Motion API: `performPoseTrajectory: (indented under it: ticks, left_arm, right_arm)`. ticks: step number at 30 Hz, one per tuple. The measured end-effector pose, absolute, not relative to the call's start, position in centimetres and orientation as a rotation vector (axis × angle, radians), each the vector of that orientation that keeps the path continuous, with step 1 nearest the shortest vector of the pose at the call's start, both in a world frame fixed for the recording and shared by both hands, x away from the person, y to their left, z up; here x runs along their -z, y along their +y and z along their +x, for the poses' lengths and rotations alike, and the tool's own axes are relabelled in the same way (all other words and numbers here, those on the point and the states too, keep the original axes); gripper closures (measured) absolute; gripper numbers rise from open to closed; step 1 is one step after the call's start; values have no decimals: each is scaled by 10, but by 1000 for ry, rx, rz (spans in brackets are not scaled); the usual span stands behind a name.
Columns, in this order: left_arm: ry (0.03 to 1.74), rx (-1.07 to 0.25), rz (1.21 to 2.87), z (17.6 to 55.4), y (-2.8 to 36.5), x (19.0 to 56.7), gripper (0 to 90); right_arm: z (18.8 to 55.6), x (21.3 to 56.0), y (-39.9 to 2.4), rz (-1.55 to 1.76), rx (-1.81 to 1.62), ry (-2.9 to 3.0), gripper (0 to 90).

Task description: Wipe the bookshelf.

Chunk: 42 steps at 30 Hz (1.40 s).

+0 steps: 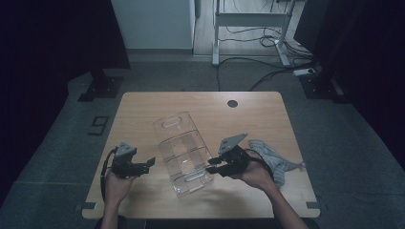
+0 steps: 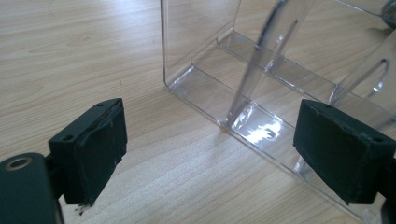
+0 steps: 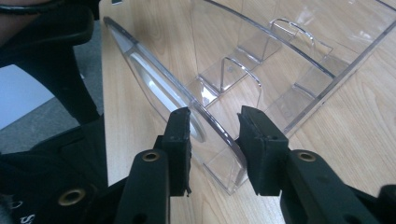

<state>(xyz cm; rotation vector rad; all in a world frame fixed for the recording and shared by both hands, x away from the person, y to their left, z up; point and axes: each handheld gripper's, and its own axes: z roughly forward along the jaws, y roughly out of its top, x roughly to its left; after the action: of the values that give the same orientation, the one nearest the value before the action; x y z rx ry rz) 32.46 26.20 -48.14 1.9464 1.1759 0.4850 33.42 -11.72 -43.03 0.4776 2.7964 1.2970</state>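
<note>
The right gripper is straddling the clear box's wall with narrow jaws. At nine o'clock, the left gripper's jaws are gaping wide.

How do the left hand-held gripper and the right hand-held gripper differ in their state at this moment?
The left hand-held gripper has wide-open jaws with bare table between them; it lies beside the clear plastic organizer, not touching. The right hand-held gripper has much narrower jaws that straddle the organizer's end wall, though I cannot tell if its pads press it. Both are black and point toward the organizer.
</note>
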Motion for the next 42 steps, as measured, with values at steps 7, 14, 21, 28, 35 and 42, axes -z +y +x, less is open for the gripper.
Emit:
performPoseTrajectory:
  ticks: [7, 14, 21, 28, 35, 42]
  left_arm:
    - [1171, -489, 1961, 323, 261, 481, 76]
    - [1170, -493, 1968, 323, 262, 481, 65]
    - [1156, -489, 1970, 322, 260, 480, 57]
    - [1128, -481, 1979, 320, 253, 477, 48]
    - [1082, -468, 2000, 319, 237, 473, 37]
    - [1039, -452, 2034, 320, 218, 470, 13]
  right_arm:
    - [333, 429, -110, 505, -1267, 2778, 715]
    - [332, 430, -107, 523, -1246, 2761, 787]
    - [333, 429, -102, 537, -1215, 2747, 850]
    - [332, 427, -96, 539, -1179, 2729, 798]
    - [335, 420, -103, 583, -1225, 2742, 812]
    - [331, 419, -93, 546, -1180, 2760, 857]
